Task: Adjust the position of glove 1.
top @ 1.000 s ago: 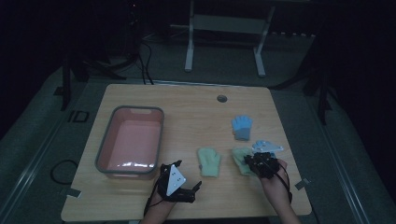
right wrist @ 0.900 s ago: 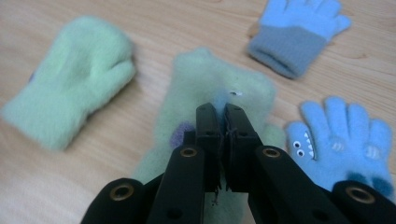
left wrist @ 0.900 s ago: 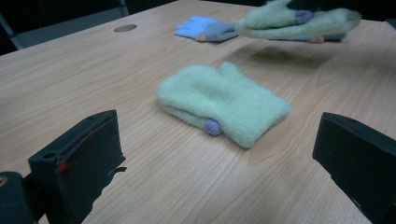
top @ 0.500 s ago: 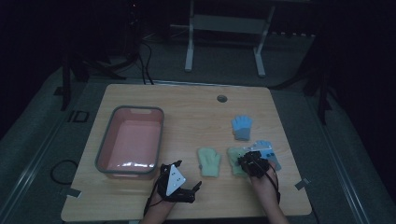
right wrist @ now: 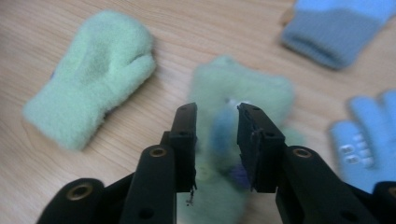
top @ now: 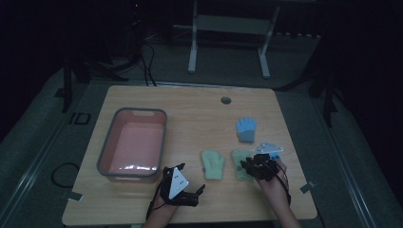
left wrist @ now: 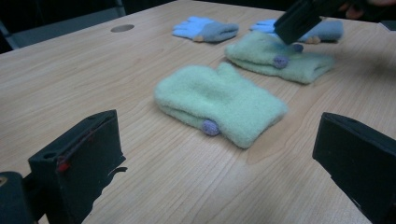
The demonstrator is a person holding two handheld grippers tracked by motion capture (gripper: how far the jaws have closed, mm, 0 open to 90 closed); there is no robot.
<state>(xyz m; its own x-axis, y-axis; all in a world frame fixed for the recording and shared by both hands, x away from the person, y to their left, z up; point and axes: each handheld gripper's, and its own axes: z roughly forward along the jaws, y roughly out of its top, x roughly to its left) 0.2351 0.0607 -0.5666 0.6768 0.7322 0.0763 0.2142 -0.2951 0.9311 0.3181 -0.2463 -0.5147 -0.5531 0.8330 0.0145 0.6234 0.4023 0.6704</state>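
Observation:
Two light green mittens lie side by side on the wooden table [top: 190, 114]. My right gripper [top: 254, 166] hangs low over the right green mitten [top: 239, 162], tips down on its top. Its jaws [right wrist: 215, 121] have just been opening and now stand a little apart, with the blurred mitten [right wrist: 243, 88] under the gap and no pad pressing on it. The left green mitten [top: 213, 164] lies flat in front of my left gripper [top: 178, 187]. That gripper [left wrist: 217, 163] stands wide open and empty near the table's front edge.
A pink bin [top: 108, 153] stands at the table's left. One blue glove [top: 246, 129] lies beyond the mittens and another blue glove [top: 268, 150] just right of the right mitten. A round hole [top: 225, 100] is in the far tabletop.
My right gripper has shifted slightly left, from beside the near blue glove to over the right green mitten. The left gripper has stayed put.

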